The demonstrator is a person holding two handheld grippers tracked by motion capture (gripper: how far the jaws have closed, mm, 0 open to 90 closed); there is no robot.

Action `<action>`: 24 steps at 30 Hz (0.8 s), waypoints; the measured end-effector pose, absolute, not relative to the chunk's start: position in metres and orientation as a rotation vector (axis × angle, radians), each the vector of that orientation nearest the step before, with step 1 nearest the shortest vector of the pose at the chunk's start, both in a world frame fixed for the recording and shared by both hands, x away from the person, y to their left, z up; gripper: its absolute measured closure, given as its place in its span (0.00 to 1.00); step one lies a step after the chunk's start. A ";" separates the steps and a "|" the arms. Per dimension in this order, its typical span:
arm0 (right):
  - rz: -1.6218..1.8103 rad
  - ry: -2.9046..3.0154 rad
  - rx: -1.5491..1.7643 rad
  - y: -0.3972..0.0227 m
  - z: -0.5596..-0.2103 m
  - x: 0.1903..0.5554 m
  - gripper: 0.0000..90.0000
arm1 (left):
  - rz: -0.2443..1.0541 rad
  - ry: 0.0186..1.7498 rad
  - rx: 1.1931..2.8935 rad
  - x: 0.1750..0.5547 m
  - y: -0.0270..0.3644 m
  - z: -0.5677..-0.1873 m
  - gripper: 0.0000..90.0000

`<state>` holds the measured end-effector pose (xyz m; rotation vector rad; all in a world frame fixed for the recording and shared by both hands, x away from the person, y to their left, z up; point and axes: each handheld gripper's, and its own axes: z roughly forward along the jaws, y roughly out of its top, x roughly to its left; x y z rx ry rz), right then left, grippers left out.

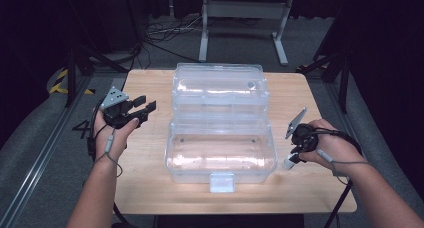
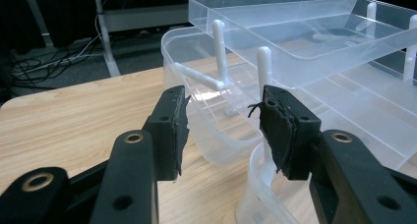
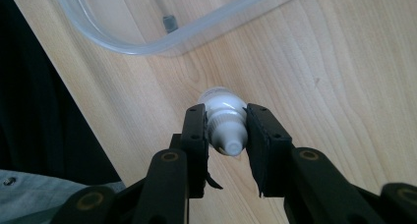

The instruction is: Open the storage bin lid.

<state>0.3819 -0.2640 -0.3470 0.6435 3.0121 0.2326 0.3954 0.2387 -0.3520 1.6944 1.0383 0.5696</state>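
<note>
The right hand-held gripper [image 3: 226, 135] pinched a white bottle [image 3: 224, 121] above the table [image 1: 150, 183], while the left hand-held gripper [image 2: 223, 123] (jaws spread, nothing between them) hovered beside the clear box [image 1: 220, 160].

Box [image 1: 220, 153] mid-table [image 1: 150, 188], bottle [image 1: 290, 161] right — beside it

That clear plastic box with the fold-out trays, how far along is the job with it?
Done: the clear plastic box stands open, trays raised, its bottom bare. In hand: the right tongs grip a small white dropper bottle over the wooden table, beside the box. The left tongs wait open by a tray. Probably left: setting the bottle into the box.
</note>
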 end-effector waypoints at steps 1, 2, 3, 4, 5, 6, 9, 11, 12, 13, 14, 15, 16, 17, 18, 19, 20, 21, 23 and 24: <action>0.231 3.009 0.642 -0.264 -0.344 0.382 0.79 | 0.569 1.039 1.695 0.395 0.239 -0.352 0.59; 0.231 3.009 0.642 -0.264 -0.344 0.382 0.79 | 0.569 1.039 1.695 0.395 0.239 -0.352 0.59; 0.237 3.011 0.632 -0.265 -0.342 0.382 0.79 | 0.571 1.040 1.694 0.395 0.240 -0.352 0.59; 0.239 3.010 0.631 -0.265 -0.337 0.382 0.79 | 0.570 1.041 1.692 0.395 0.240 -0.352 0.59; 0.236 3.007 0.629 -0.265 -0.334 0.381 0.79 | 0.571 1.043 1.689 0.394 0.240 -0.352 0.59; 0.236 3.011 0.623 -0.264 -0.332 0.381 0.79 | 0.571 1.044 1.688 0.394 0.241 -0.352 0.59; 0.247 3.007 0.623 -0.263 -0.325 0.381 0.79 | 0.571 1.043 1.691 0.394 0.241 -0.352 0.59; 0.249 3.005 0.619 -0.263 -0.320 0.381 0.79 | 0.568 1.044 1.692 0.394 0.241 -0.352 0.59; 0.251 3.007 0.618 -0.262 -0.317 0.380 0.79 | 0.568 1.044 1.692 0.394 0.241 -0.352 0.59; 0.251 3.007 0.618 -0.262 -0.317 0.380 0.79 | 0.568 1.043 1.692 0.394 0.241 -0.352 0.59; 0.252 3.008 0.620 -0.262 -0.314 0.380 0.79 | 0.567 1.043 1.692 0.394 0.241 -0.352 0.59; 0.258 3.008 0.613 -0.261 -0.312 0.380 0.79 | 0.566 1.044 1.694 0.394 0.241 -0.352 0.59; 0.259 3.007 0.603 -0.260 -0.309 0.380 0.79 | 0.567 1.044 1.694 0.394 0.241 -0.352 0.59; 0.264 3.006 0.603 -0.259 -0.307 0.380 0.79 | 0.566 1.047 1.694 0.394 0.241 -0.352 0.58; 0.268 3.007 0.592 -0.258 -0.305 0.380 0.79 | 0.566 1.047 1.694 0.394 0.241 -0.352 0.58; 0.262 3.007 0.586 -0.257 -0.303 0.380 0.79 | 0.567 1.047 1.693 0.394 0.241 -0.352 0.58; 0.263 3.008 0.591 -0.256 -0.301 0.380 0.79 | 0.567 1.047 1.692 0.394 0.241 -0.352 0.58; 0.262 3.006 0.590 -0.255 -0.299 0.380 0.79 | 0.566 1.047 1.693 0.394 0.241 -0.352 0.58; 0.262 3.006 0.587 -0.254 -0.296 0.380 0.79 | 0.567 1.047 1.695 0.394 0.241 -0.353 0.58; 0.262 3.006 0.582 -0.253 -0.295 0.380 0.79 | 0.565 1.048 1.697 0.394 0.241 -0.353 0.58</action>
